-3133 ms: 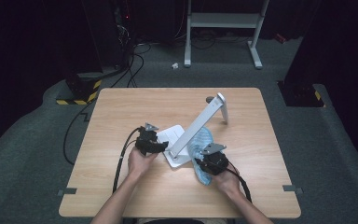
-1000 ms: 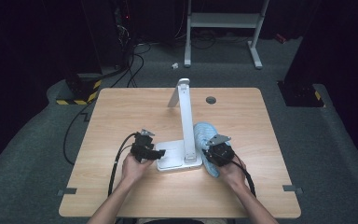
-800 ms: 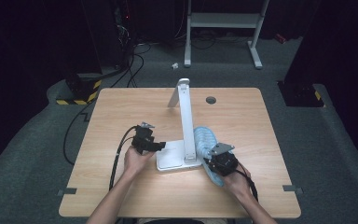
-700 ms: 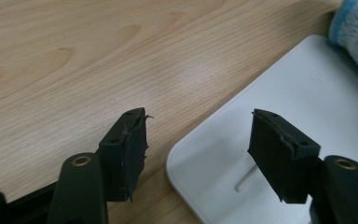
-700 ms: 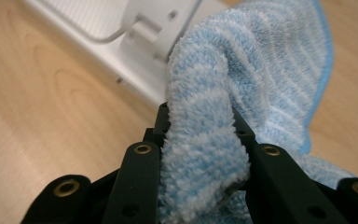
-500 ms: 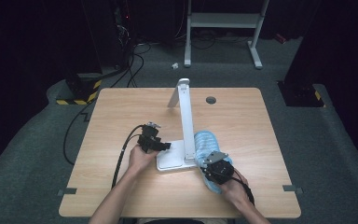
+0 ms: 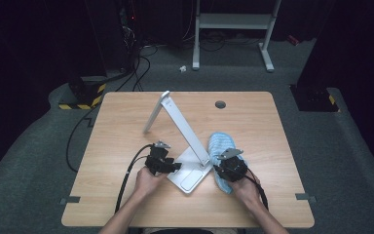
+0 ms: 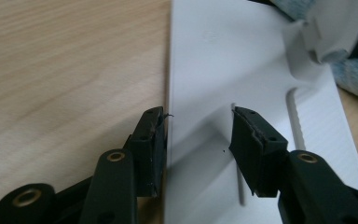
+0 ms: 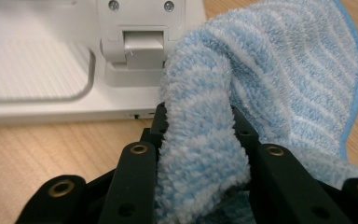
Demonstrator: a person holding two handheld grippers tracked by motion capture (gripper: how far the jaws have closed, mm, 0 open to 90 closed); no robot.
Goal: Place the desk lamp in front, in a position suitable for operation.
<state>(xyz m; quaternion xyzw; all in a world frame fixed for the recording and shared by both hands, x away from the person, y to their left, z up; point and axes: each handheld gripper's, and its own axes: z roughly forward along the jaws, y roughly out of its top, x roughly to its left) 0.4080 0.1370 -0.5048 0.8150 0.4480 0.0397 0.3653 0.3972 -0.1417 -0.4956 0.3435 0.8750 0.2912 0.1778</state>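
Note:
A white desk lamp stands mid-table, its flat base (image 7: 187,176) turned at an angle and its arm (image 7: 181,123) leaning toward the back left. My left gripper (image 7: 175,166) is at the base's left edge. In the left gripper view its jaws (image 8: 198,114) have just been closing and straddle that edge of the base (image 8: 242,60): one fingertip on the wood, the other over the plate, not clamped. My right gripper (image 7: 221,168) is shut on a fold of a blue striped cloth (image 7: 219,144). The cloth (image 9: 284,70) lies beside the lamp's hinge (image 9: 140,42).
A round cable hole (image 7: 220,104) sits near the table's back edge. The left gripper's black cable (image 7: 126,183) trails off the front of the table. On the floor behind stand a white frame (image 7: 233,19) and a yellow-and-black striped block (image 7: 80,103).
The lamp has swung round: its arm, earlier pointing straight back, now leans back left, and the base is turned. My left gripper came right onto the base edge, jaws narrower. The right gripper keeps the cloth.

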